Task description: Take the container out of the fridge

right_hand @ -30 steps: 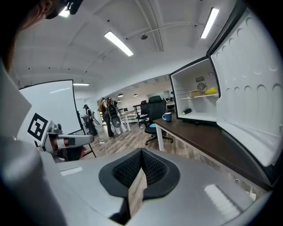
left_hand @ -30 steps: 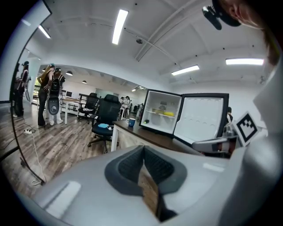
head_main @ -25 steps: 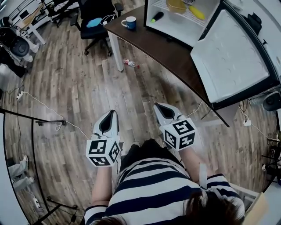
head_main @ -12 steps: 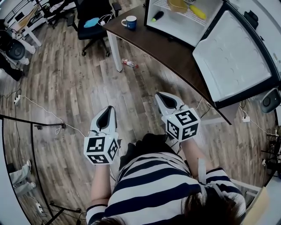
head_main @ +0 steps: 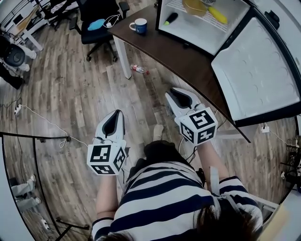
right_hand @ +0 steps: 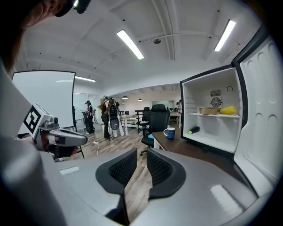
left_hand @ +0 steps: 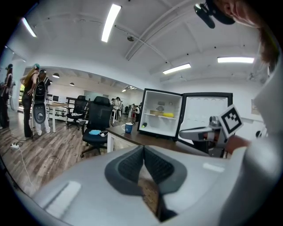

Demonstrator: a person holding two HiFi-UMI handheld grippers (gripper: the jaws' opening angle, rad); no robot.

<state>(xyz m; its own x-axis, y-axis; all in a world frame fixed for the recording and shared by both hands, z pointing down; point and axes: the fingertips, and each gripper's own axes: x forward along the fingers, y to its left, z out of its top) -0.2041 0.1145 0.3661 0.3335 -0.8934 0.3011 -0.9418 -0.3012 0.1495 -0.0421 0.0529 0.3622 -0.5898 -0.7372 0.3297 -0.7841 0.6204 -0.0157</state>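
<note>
The fridge (head_main: pixel 202 28) stands open on the dark table (head_main: pixel 178 56), its door (head_main: pixel 256 70) swung out to the right. On its upper shelf sits a tan container (head_main: pixel 194 6) (right_hand: pixel 207 111) beside a yellow object (head_main: pixel 217 15). A green-and-black item (head_main: pixel 170 18) lies on the fridge floor. My right gripper (head_main: pixel 175 93) (right_hand: pixel 141 154) hovers over the floor near the table edge, far short of the fridge; its jaws are opening a small gap with nothing between them. My left gripper (head_main: pixel 116 115) (left_hand: pixel 143 148) is level with it to the left, shut and empty.
A blue mug (head_main: pixel 139 25) stands on the table left of the fridge. A black office chair (head_main: pixel 101 19) is beyond the table end. A small bottle (head_main: pixel 138 68) lies on the wood floor by the table leg. People stand far off in the left gripper view.
Both grippers have moved forward toward the table, the right one further. The fridge sits slightly lower and closer in the head view.
</note>
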